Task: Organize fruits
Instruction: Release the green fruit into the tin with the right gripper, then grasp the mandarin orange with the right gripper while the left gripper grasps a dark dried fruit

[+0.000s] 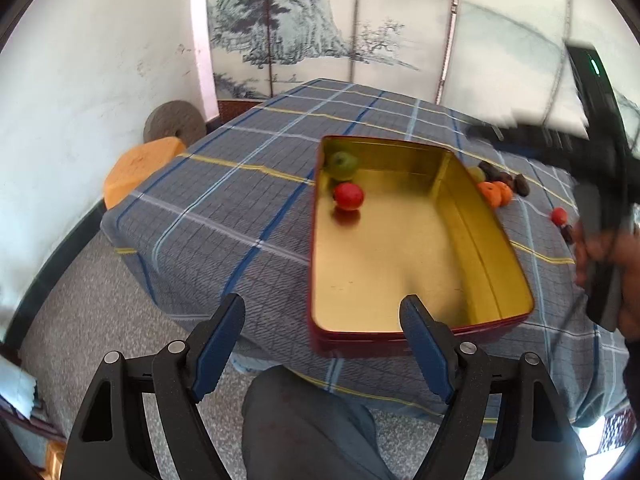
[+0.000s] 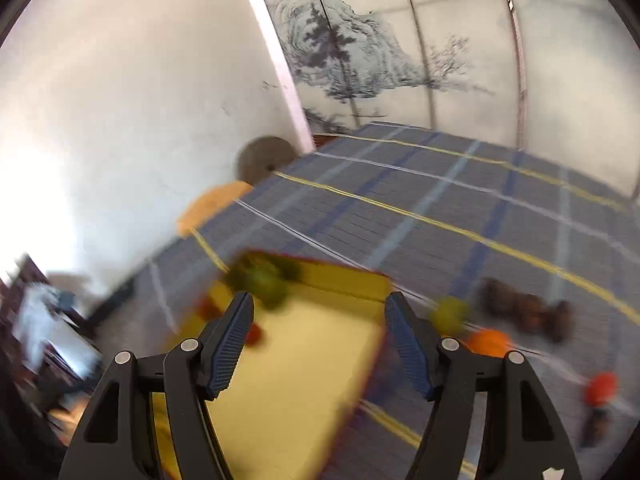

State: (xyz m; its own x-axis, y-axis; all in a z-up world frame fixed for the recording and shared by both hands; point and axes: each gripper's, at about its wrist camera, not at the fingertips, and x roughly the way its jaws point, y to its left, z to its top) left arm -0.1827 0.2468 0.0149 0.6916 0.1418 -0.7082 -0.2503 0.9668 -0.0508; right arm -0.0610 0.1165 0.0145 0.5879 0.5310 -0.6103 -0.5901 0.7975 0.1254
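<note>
Two fruits, a green apple [image 1: 342, 165] and a red apple [image 1: 348, 196], lie in our tin [image 1: 500, 280]; the oranges [image 1: 495, 193] and dates [image 1: 505, 179] to its right remain, with both the left gripper [image 1: 322, 354] and the right gripper [image 2: 318, 346] open and empty.

The right wrist view is smeared by motion, so the tin [image 2: 304, 360] with its green fruit [image 2: 262, 280] and a red one [image 2: 253, 334] half hidden behind a blue finger pad show only as soft blobs, and the dark pieces [image 2: 524, 312] on the checked cloth [image 2: 460, 208] are perhaps dates, though the blur keeps that unsure. In the left wrist view the right gripper [image 1: 600, 184] is a blurred black shape cut off by the right edge, its fingertips not seen. There the tin's [image 1: 400, 240] far wall hides part of a pale green fruit [image 1: 476, 174], and a dark piece [image 1: 567, 233] beside the small red fruit [image 1: 559, 216] is too small to identify.
</note>
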